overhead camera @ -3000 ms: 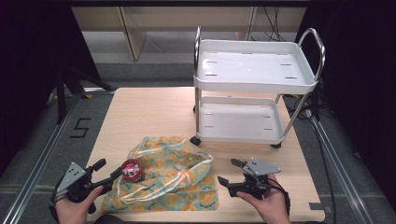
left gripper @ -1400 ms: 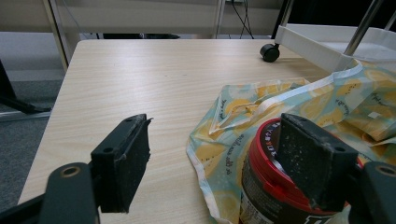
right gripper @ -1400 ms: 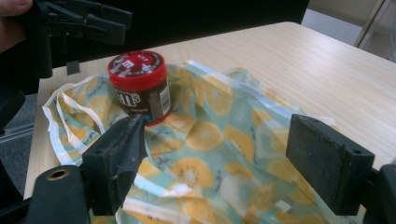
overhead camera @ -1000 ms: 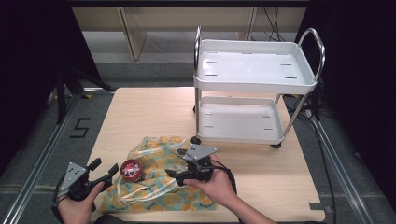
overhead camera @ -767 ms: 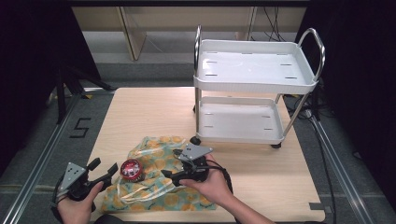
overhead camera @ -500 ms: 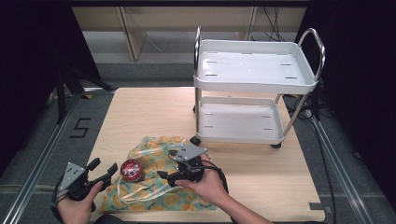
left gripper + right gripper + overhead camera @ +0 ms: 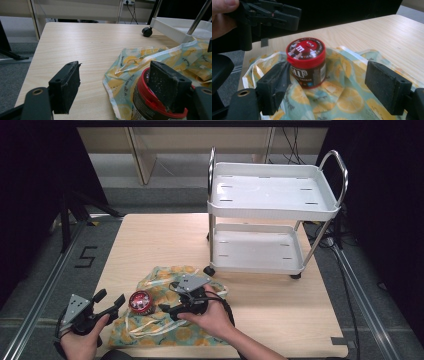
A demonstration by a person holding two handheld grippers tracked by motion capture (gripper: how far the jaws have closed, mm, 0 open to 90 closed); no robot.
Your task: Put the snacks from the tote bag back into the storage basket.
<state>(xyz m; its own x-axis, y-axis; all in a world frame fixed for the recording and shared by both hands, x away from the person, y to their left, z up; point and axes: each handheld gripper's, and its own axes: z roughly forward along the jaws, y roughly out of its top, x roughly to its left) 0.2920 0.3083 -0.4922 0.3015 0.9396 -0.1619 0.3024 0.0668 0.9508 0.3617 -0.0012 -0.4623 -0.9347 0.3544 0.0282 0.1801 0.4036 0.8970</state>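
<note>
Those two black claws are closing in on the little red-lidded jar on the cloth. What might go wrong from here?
The jar stands on a rumpled bag, so a nudge might tip it. The right gripper is open with one jaw beside the jar; closing off-centre could push it over. The left gripper, also open, is close on the other side, so the two might bump.

"m" logo on candy jar (image 7: pixel 306 62) lid and side; "5" on floor (image 7: pixel 86 256).

red-lidded dark brown jar (image 7: pixel 306 65), lemon-print pale green bag (image 7: pixel 342 100), white cart (image 7: pixel 272 205)
</note>
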